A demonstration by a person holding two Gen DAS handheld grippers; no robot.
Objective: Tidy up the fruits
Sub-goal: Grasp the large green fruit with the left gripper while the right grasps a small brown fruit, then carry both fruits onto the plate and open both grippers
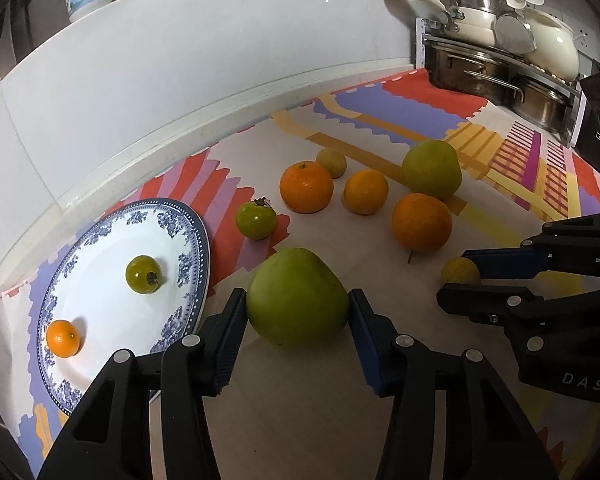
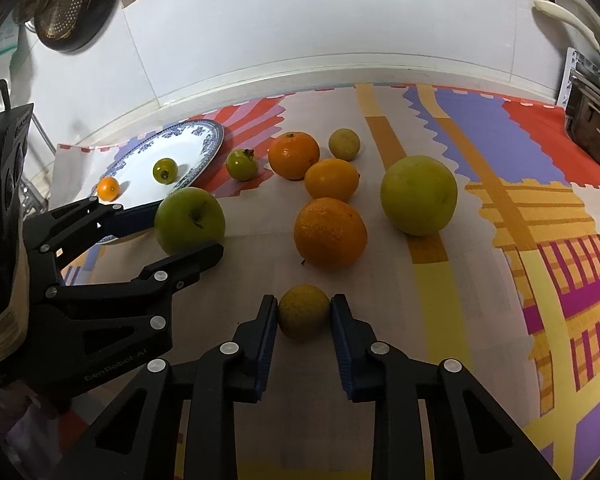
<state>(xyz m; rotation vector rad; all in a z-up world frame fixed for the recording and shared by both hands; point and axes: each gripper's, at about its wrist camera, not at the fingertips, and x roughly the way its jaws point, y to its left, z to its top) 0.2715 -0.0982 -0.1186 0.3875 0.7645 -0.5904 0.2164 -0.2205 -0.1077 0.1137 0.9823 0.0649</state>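
Left gripper (image 1: 298, 316) clamped on green apple (image 1: 296, 296); right gripper (image 2: 304, 316) clamped on small yellow fruit (image 2: 303, 311).

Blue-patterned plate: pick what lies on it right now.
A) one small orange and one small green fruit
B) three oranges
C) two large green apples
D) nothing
A: on the plate lie only a small orange and a small green fruit; the other fruits sit on the patterned cloth.
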